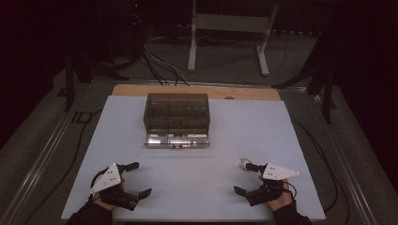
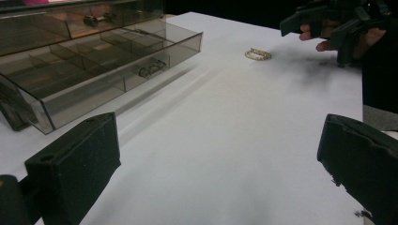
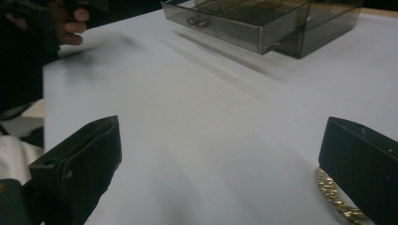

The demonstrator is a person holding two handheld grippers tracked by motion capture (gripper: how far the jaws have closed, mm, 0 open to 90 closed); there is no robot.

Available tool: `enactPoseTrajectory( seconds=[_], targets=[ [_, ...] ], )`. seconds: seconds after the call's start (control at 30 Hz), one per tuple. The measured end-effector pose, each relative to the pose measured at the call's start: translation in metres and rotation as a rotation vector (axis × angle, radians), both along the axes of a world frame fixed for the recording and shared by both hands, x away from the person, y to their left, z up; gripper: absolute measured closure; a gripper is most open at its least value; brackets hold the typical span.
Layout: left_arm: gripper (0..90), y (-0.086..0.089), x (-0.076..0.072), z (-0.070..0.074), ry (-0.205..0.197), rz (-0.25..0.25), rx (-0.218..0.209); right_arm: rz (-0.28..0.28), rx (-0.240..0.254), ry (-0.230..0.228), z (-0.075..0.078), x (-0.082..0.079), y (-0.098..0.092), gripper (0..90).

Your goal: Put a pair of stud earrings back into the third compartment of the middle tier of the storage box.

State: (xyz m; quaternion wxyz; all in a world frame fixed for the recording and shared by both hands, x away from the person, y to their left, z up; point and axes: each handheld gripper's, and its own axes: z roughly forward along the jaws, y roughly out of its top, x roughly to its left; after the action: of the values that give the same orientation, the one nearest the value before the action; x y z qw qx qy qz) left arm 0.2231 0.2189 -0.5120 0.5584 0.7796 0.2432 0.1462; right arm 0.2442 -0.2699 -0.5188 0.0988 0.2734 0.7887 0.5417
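Down at the near left of the white counter (image 1: 197,187), the left gripper (image 1: 139,179) rests with jaws spread, holding nothing. Farther back stands a smoky plastic organizer (image 1: 176,112), its drawer (image 1: 177,139) pulled out. Rightward, the right gripper (image 1: 244,178) is likewise released, a gold bracelet (image 2: 257,54) lying just beside one jaw.

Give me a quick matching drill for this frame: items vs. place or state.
Items:
1. drawer
2. bracelet
3. left gripper
4. organizer

Place or state:
A. lying on the sheet beside the right gripper
B. smoky clear box at the far middle of the table
C. pulled out toward the person
D. open, near left corner

Pairs: 1-C, 2-A, 3-D, 4-B
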Motion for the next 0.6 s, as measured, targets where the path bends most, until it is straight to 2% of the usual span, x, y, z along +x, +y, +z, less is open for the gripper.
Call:
enactPoseTrajectory(
  seconds=[0.37,0.53,0.6],
  targets=[
    [0.7,0.0009,0.0016,-0.0013,0.008,0.001,0.001,0.007,-0.012,0.016,0.0019,-0.0013,-0.0004,0.0],
    [0.7,-0.0005,0.0019,-0.0011,0.007,-0.016,0.001,0.037,-0.025,0.035,0.005,-0.0035,0.0015,0.0],
    [0.7,-0.0007,0.0017,-0.001,0.005,-0.025,-0.012,0.054,-0.032,0.043,0.0067,-0.0043,0.0034,0.0]
  ],
)
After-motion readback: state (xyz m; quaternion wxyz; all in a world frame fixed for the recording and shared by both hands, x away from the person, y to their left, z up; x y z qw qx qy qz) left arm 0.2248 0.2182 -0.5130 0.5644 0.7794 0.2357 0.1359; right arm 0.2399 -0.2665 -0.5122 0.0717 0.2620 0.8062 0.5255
